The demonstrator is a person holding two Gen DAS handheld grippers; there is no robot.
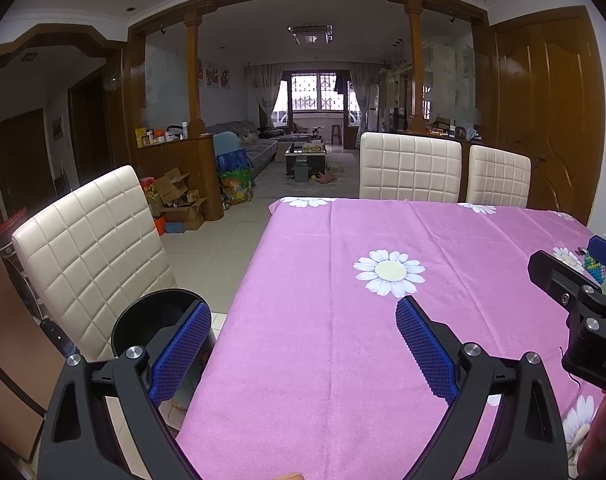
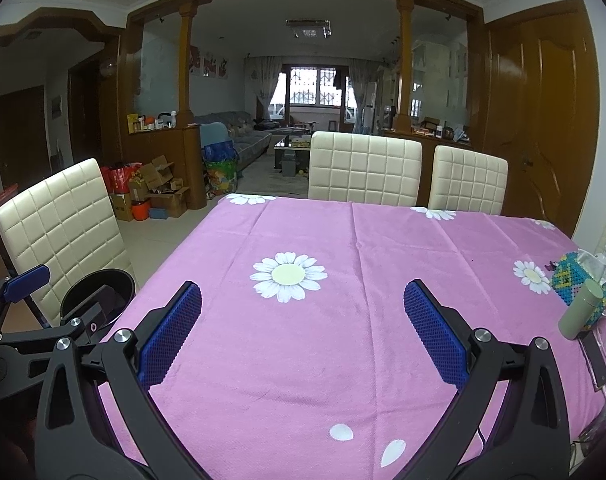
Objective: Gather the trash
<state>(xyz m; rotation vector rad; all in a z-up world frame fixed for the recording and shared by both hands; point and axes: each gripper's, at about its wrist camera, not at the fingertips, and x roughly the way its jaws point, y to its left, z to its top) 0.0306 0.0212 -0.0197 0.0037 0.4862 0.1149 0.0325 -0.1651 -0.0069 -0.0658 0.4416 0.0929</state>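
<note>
A pink tablecloth with white daisies (image 1: pixel 383 340) covers the table (image 2: pixel 343 340) in both views. I see no loose trash on it. A black round bin (image 1: pixel 155 320) stands on the floor at the table's left edge; the same bin (image 2: pixel 115 294) shows in the right wrist view. My left gripper (image 1: pixel 299 344) is open over the table's near left edge, its left finger in front of the bin. My right gripper (image 2: pixel 303 332) is open above the cloth with nothing between its fingers. Each gripper shows at the edge of the other's view.
A cream quilted chair (image 1: pixel 91 256) stands left of the table, two more chairs (image 2: pixel 365 170) at the far side. At the right edge sit a beaded box (image 2: pixel 579 280), a pale green bottle (image 2: pixel 581 310) and a phone (image 2: pixel 597 362). Cardboard boxes (image 2: pixel 159 192) lie on the floor beyond.
</note>
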